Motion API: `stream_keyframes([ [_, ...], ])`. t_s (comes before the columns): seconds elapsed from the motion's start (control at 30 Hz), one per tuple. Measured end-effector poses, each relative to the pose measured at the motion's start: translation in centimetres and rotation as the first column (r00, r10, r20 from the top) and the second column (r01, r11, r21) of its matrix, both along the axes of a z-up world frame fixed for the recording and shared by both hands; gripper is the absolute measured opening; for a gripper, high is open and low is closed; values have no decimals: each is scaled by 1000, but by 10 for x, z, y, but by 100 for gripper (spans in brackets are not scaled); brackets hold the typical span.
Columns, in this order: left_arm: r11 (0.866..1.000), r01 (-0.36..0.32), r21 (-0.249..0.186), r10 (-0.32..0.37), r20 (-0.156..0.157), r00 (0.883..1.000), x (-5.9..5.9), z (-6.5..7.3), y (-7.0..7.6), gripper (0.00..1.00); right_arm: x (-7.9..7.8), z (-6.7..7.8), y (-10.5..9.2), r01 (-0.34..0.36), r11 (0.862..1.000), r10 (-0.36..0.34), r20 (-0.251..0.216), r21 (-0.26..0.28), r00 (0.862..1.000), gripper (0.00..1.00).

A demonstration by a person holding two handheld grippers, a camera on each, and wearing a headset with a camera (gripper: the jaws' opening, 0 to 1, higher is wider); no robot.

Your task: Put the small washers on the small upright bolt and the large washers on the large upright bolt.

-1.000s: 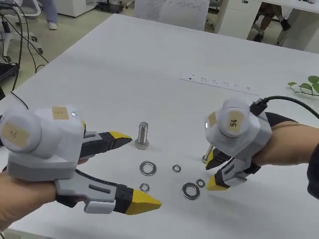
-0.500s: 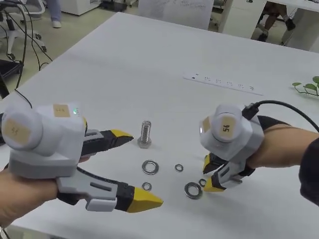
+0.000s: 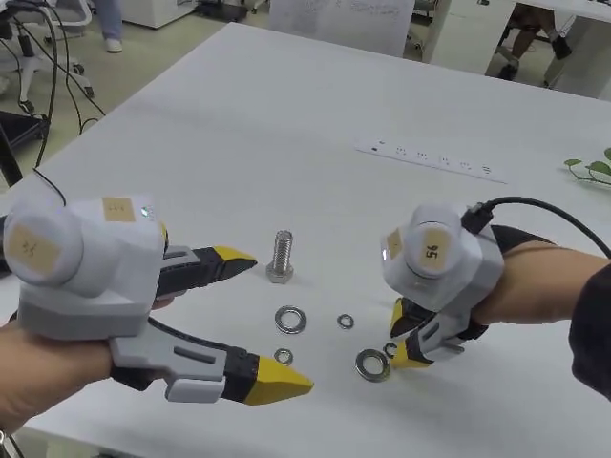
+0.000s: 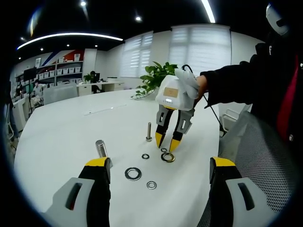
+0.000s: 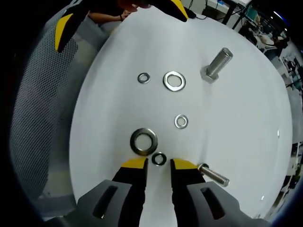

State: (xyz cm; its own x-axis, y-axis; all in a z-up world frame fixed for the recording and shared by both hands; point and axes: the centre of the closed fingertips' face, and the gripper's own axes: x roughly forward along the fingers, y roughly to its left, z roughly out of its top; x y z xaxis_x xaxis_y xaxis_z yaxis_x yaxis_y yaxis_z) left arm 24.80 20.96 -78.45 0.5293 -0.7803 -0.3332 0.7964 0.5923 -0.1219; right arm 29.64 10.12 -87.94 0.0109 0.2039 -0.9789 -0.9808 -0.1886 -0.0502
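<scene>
The large bolt (image 3: 280, 258) stands upright mid-table, head down. The small bolt (image 5: 213, 174) stands just right of my right gripper's jaws. Two large washers (image 3: 290, 319) (image 3: 372, 364) and three small washers (image 3: 346, 322) (image 3: 284, 357) (image 5: 159, 158) lie flat in front of the bolts. My right gripper (image 5: 159, 164) points down at the table, open by a narrow gap, with one small washer lying between its fingertips (image 5: 135, 164) beside a large washer (image 5: 144, 141). My left gripper (image 3: 263, 320) is wide open and level, its upper tip near the large bolt.
A white power strip (image 3: 434, 160) lies further back on the white table (image 3: 239, 124). A green plant (image 3: 592, 167) sits at the right edge. Chairs and cables stand beyond the table's left side.
My right gripper has sunk a little and shifted left, closer to the washers by the small bolt. The left gripper and the washers have stayed put.
</scene>
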Motion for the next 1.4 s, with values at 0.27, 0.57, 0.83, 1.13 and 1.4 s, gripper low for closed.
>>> stream_keyframes([
  [0.27, 1000, 1, -1, -1, 0, 1000, 0, 0, 0, 86, 1, 0, 1, 4, 1000, -4, -5, 5, 1000, 19],
  [0.57, 1000, 4, 1, -4, -1, 1000, -1, 0, -1, 86, 1, -1, 0, -4, 1000, 4, -7, 1, 1000, 18],
  [0.83, 1000, 3, 0, -3, -1, 1000, -1, 0, -2, 86, 1, -1, 1, 10, 1000, -10, -24, 1, 1000, 17],
  [1.13, 1000, 4, 2, -4, 0, 1000, -1, 1, -1, 86, 0, -1, 1, 11, 1000, -11, -24, 0, 1000, 16],
  [1.4, 1000, 4, 3, -4, -1, 1000, 0, 0, 0, 86, 1, -1, 2, 18, 1000, -18, -23, 4, 1000, 14],
])
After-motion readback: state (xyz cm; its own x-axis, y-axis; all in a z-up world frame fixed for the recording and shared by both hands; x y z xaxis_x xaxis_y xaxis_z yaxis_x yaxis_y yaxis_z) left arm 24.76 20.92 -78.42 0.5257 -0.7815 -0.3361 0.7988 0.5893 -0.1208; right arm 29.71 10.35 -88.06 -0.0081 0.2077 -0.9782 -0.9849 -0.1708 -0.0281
